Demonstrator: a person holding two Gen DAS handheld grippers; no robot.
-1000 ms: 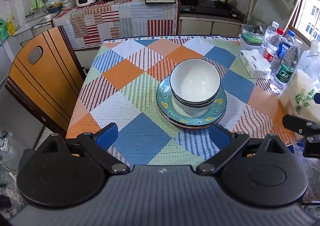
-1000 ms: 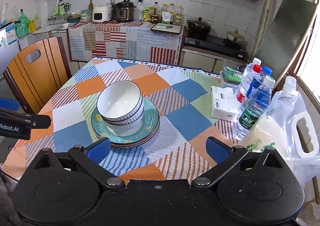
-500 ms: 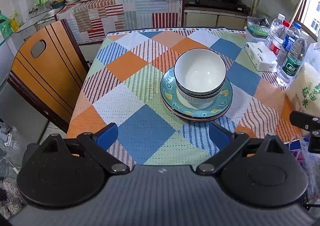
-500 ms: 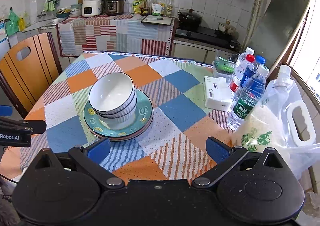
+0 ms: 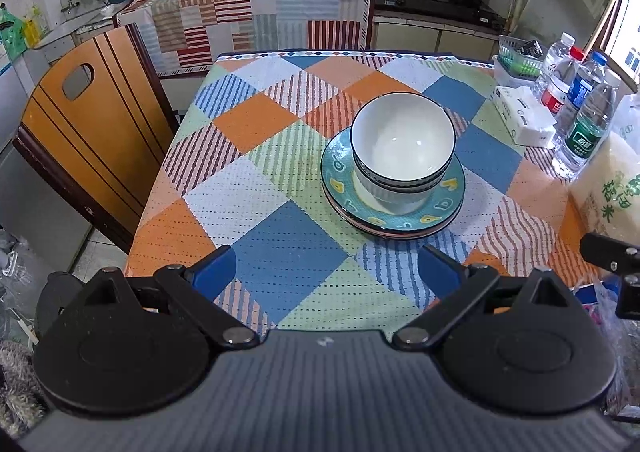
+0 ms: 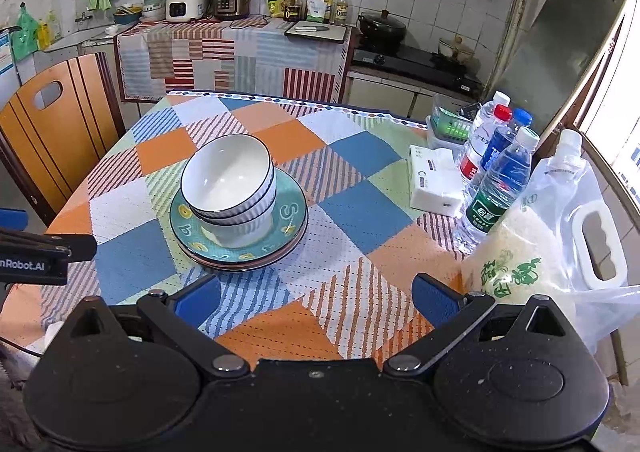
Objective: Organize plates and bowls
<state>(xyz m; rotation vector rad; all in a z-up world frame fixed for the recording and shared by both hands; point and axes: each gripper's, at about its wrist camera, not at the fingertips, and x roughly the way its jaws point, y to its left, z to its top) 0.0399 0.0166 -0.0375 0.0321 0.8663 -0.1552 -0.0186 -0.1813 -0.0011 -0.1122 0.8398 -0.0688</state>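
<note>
Both tongs were spread wide with nothing between the blue pads: left gripper (image 5: 326, 272) and right gripper (image 6: 316, 296) each hung over the near edge of the table (image 5: 256, 119), clear of the crockery. From my end I saw the patchwork cloth covering the whole tabletop. Wooden chair (image 5: 84, 123) stood at the left side of the table. Bag of rice (image 6: 532, 264) with a white handle sat at the right edge, near the right gripper. Three water bottles (image 6: 500, 175) stood clustered just beyond the bag, and a white tissue pack (image 6: 434, 181) lay just beside them. Plates (image 6: 288, 219) were stacked near the middle of the table, teal patterned one on top, at least one more rim visible underneath. Bowls (image 6: 228, 175), white with dark rims, sat nested upright on the top plate, slightly off-centre towards the chair side. Looked like three, count not certain.
</note>
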